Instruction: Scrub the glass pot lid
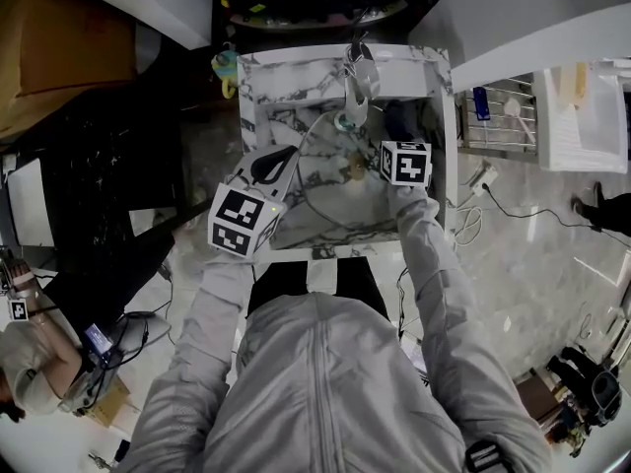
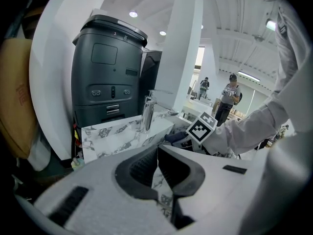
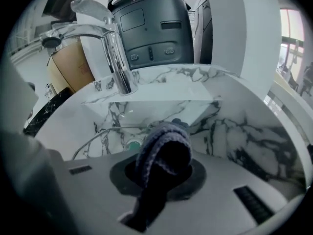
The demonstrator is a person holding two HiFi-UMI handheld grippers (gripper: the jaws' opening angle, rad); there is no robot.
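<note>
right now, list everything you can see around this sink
sink: 1, white marble with grey veins, centre of the head view
faucet: 1, chrome, at the sink's back edge
glass lid: 1, clear, inside the basin
cloth: 1, dark blue-grey knit, in the right claw
big unit: 1, dark grey, behind the sink
cardboard box: 1, brown, far left
wire rack: 1, grey, right of the sink
cables: a few, white and black, floor right of the sink
bystander: 1, light clothes, lower left
distant people: 2, dark clothes, far background
sleeves: 2, grey, reaching to the sink
left claw: 1, grey, closed at the lid's left rim
right claw: 1, grey, closed on the cloth
</note>
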